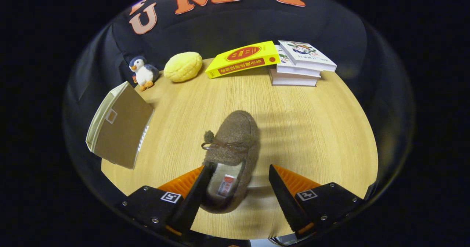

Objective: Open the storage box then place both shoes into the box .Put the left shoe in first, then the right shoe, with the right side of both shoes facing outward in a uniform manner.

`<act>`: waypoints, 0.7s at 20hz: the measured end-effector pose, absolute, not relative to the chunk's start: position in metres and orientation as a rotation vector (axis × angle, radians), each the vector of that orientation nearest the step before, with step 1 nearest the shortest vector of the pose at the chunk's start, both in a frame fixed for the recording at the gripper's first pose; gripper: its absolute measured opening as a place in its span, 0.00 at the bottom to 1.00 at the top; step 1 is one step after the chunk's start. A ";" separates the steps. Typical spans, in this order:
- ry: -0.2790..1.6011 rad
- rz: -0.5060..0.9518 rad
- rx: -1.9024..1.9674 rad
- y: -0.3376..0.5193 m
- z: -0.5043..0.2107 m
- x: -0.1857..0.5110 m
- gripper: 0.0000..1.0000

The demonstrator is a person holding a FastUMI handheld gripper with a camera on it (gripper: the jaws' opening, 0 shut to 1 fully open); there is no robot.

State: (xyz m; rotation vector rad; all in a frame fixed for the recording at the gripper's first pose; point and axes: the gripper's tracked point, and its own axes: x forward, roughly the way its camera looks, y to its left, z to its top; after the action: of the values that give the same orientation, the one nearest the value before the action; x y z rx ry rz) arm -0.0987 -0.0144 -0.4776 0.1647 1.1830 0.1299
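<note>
Between our spread fingers, nearer the left one, lies the brown slipper mid-tabletop, its insole tag too small to read; the gripper pinches nothing. At the tabletop's left edge the storage box stands, contents unseen. Along the far edge we see a penguin toy, yellow cushion, yellow book and stacked books.

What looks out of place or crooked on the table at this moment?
The yellow book lies tilted, one end propped on the stack of white books. Nothing looks spilled or damaged. The hand-held gripper is open around the brown slipper, near the storage box.
</note>
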 end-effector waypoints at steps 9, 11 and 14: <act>1.205 0.038 0.219 -0.026 -0.527 -0.074 0.78; 1.213 0.036 0.224 -0.022 -0.532 -0.073 0.65; 1.228 0.019 0.263 -0.016 -0.532 -0.075 0.43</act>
State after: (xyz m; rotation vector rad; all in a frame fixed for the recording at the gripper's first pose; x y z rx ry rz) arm -0.0749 -0.0163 -0.5319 0.2629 1.2276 0.0193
